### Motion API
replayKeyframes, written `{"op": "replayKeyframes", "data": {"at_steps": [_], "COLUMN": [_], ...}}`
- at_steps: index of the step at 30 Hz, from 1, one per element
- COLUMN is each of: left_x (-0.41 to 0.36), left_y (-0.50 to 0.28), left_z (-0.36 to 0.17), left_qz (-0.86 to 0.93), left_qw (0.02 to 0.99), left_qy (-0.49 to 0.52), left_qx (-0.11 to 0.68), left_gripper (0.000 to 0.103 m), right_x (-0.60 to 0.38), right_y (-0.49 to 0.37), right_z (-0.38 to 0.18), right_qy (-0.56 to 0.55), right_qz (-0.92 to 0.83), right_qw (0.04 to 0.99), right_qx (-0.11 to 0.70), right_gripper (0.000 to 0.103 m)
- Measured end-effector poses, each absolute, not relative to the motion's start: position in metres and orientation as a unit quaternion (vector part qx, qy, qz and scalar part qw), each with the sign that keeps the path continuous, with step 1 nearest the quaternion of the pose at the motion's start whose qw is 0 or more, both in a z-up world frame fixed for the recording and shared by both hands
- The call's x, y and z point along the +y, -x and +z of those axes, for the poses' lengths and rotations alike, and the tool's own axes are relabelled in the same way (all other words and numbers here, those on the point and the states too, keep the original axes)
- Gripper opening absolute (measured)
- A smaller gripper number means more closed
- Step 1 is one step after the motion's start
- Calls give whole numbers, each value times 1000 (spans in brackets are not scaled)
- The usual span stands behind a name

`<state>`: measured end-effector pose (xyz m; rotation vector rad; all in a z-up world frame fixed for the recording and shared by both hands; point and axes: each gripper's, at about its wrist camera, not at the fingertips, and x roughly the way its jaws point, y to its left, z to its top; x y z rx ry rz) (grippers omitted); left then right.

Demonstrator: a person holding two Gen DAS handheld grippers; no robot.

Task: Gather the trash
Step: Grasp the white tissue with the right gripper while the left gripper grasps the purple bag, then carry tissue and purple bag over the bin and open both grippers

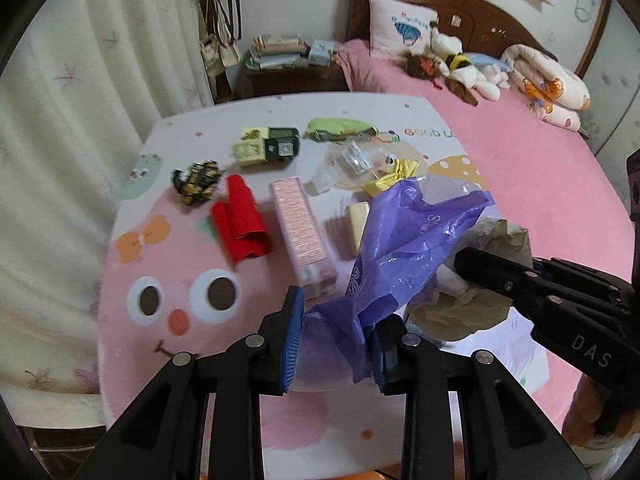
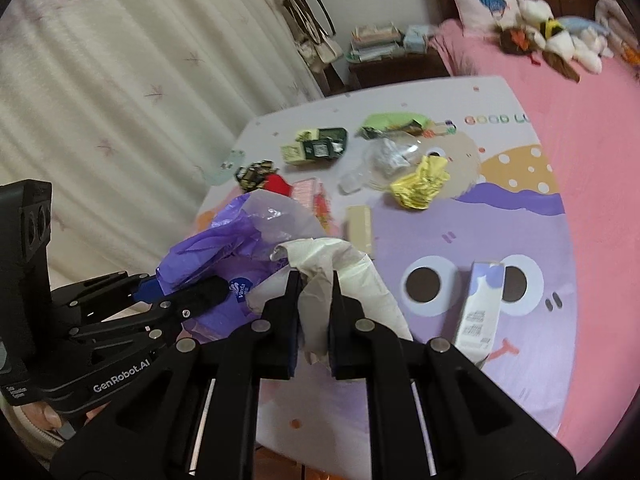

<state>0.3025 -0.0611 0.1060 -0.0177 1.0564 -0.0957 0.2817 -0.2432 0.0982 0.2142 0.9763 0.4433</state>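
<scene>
Right gripper [image 2: 316, 320]: my jaws are clamped on a crumpled wad of beige paper [image 2: 344, 276], which fills the gap between them and spills above and forward of the tips. In the left wrist view the same wad [image 1: 500, 240] sits at the tip of the right gripper [image 1: 480, 272], which enters from the right side.

Left gripper [image 1: 334, 344]: jaws stand fairly wide, but the purple plastic bag [image 1: 404, 240] hangs between them, its gathered edge lying against the right pad. I cannot tell whether it is truly pinched or only draped there. The bag billows up and away from the tips.

Key relation: the paper is just beside the bag, on its right-hand side and touching the film or nearly so. From the right wrist view the bag [image 2: 224, 248] lies left of my right jaws, with a pale translucent flap standing up between bag and wad. I cannot see which way the bag's mouth faces. My judgement: the next move is a short leftward carry of the right jaws over the opening, and it depends on the left side keeping that opening spread.

Still on the bench [image 1: 160, 340]: red curled sheet [image 1: 240, 220], pink box [image 1: 304, 228], yellow wrapper [image 2: 420, 184], small white-and-blue carton [image 2: 480, 312], green boxes [image 1: 268, 146]. All lie well forward of both grippers.

Risk, as I judge it: thin film may collapse shut or slip from the left jaws.
</scene>
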Motion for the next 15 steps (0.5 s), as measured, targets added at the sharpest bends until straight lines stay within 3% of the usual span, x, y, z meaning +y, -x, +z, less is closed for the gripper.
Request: {"op": "replayKeyframes", "data": {"at_steps": [15], "left_x": [58], "left_y": [-145], "left_z": [122], "left_qz": [-69], "left_qw": [874], "left_qy": [5], "left_qx": [481], "left_gripper": [28], "right_x": [-127], "right_y": [-110], "right_z": [122], "right_qy": [-49], "right_qz": [171], "right_qw": [882], "right_qx": [436], "right_gripper": [8]}}
